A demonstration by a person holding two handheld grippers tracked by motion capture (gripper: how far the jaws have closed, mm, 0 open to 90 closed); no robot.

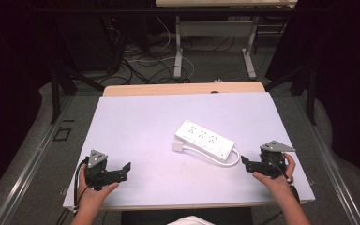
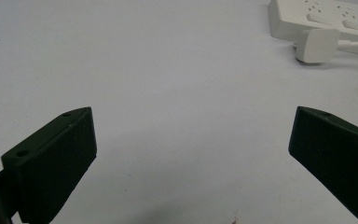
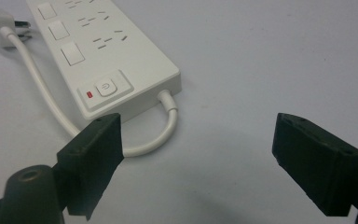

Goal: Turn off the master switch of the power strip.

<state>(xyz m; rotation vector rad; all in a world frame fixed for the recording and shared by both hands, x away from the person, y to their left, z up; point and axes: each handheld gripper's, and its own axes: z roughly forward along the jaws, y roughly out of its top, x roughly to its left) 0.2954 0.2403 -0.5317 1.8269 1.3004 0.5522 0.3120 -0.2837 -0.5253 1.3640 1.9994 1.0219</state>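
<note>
A white power strip (image 1: 205,139) lies at an angle near the middle of the white table (image 1: 136,122), its short cable (image 1: 234,160) looping back to a white plug (image 1: 177,146) beside it. The strip (image 3: 107,56) has a power button and several sockets, and its plug (image 2: 317,45) rests flat on the table. My left gripper (image 1: 122,171) is held at the front left, open and empty, pointing toward the strip. At the front right my right gripper (image 1: 246,163) is open too, its jaws just short of the strip's cable end.
Past the table's far edge the floor holds tangled cables (image 1: 140,65) and the legs of another table (image 1: 178,47). Dark curtains stand on both sides. Bare tabletop lies to the left and behind the strip.
</note>
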